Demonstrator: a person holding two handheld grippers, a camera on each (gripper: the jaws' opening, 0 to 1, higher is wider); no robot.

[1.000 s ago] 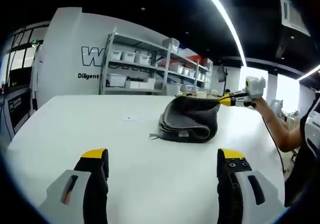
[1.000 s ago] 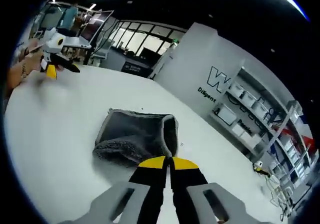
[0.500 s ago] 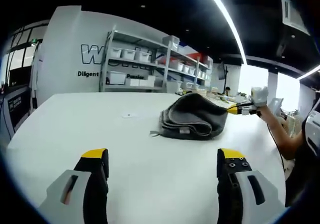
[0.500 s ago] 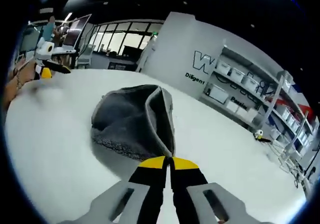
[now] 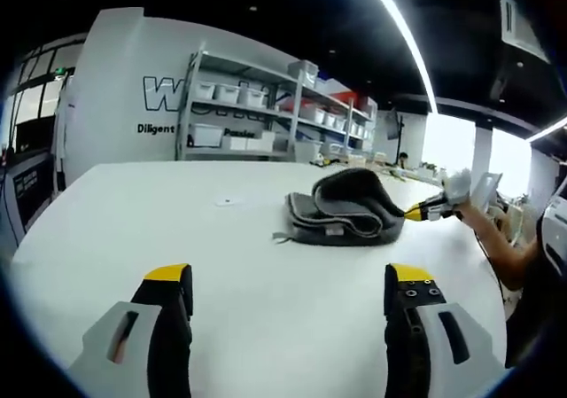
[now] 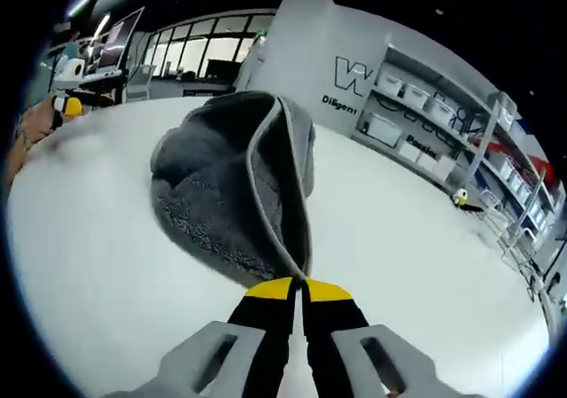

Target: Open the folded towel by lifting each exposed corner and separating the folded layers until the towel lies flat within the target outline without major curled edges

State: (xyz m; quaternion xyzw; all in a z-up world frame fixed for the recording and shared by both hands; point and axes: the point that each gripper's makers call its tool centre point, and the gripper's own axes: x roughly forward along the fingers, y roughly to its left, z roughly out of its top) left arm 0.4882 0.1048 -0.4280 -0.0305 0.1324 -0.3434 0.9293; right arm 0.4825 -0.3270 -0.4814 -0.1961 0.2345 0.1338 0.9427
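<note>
Towel (image 6: 232, 194) corner hidden inside gripper (image 6: 298, 289)

One grey towel (image 5: 344, 206) is seen on one white tabletop (image 5: 221, 256), and two grippers are counted: the left gripper (image 5: 288, 305) and the right gripper (image 6: 296, 292). One shelving unit (image 5: 266, 123) carrying several white bins is seen beyond the tabletop's far edge. One long ceiling light strip (image 5: 399, 35) is counted overhead.

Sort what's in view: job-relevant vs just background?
Job:
- grey towel, one edge lifted
- right gripper, shut on that edge
- left gripper, open, hovering over the white table

Background:
- shelving with bins
- wall lettering
- windows
</note>
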